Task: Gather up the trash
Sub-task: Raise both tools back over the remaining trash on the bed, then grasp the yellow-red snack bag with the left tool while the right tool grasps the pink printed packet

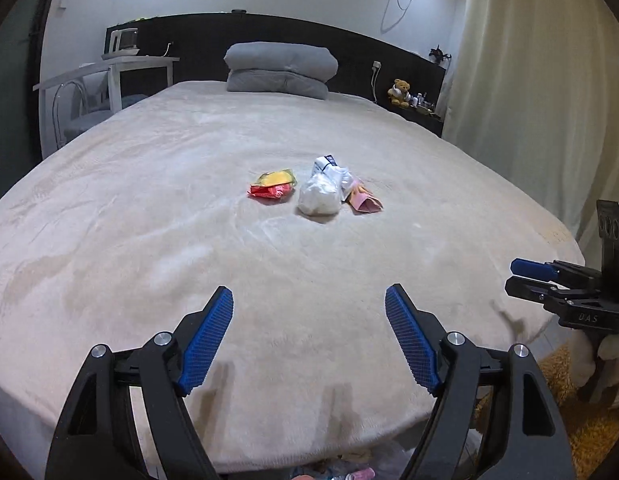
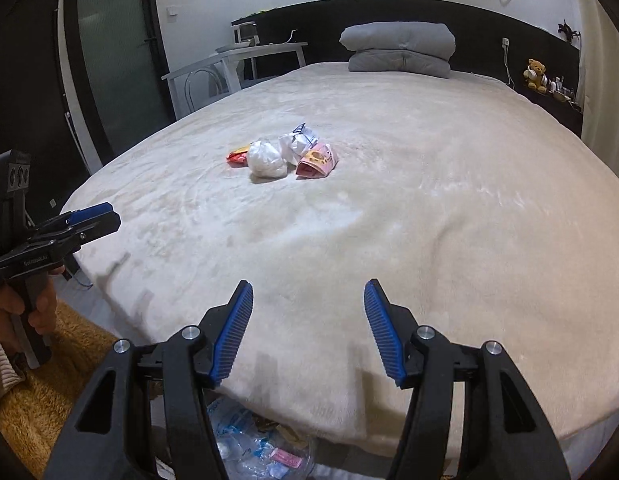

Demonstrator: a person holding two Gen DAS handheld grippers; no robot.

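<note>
Four trash pieces clustered on bed (image 1: 149, 208), well ahead of both my claws: red-yellow snack wrapper (image 1: 272, 185), knotted white plastic bag (image 1: 320, 198), crumpled white-blue wrapper (image 1: 329, 168), pink packet (image 1: 365, 202). White bag stuffed, contents unclear. Bag touches white-blue wrapper and pink packet; red-yellow wrapper just beside.

My left claw (image 1: 309, 308) spread, nothing between fingers. My right claw (image 2: 308, 300) spread, also bare.

Clear trash bag (image 2: 257, 448) below my right claw, at bed edge, holds plastic wrappers, pink packet. Two grey pillows (image 1: 279, 68) stacked far ahead at headboard.
</note>
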